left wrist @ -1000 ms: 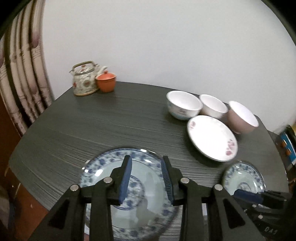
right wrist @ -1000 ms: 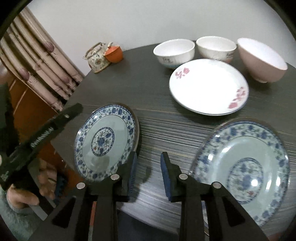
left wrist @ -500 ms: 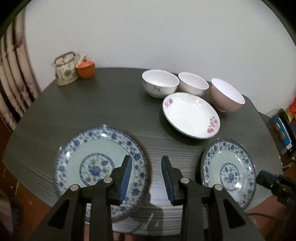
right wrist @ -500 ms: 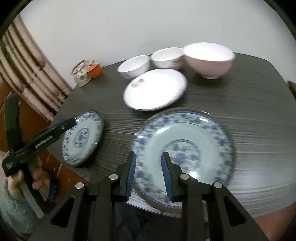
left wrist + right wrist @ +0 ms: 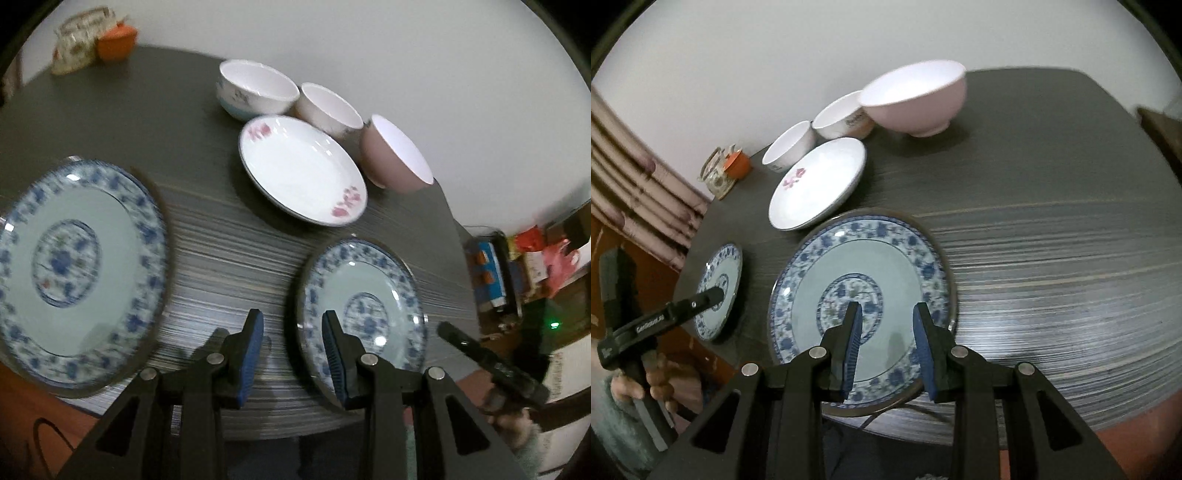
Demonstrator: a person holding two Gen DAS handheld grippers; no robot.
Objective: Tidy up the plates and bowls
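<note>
Both grippers part-open and empty; I'd slide my right gripper (image 5: pixel 886 343) over the right blue plate's (image 5: pixel 862 295) near rim, left gripper (image 5: pixel 291 350) clear.

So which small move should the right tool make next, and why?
Probably lower the right tool to the near rim of the large blue-patterned porcelain plate and grip it. The tool hangs open and empty above that plate, and the plate overhangs the edge of the dark striped table, so its rim looks reachable.
</note>
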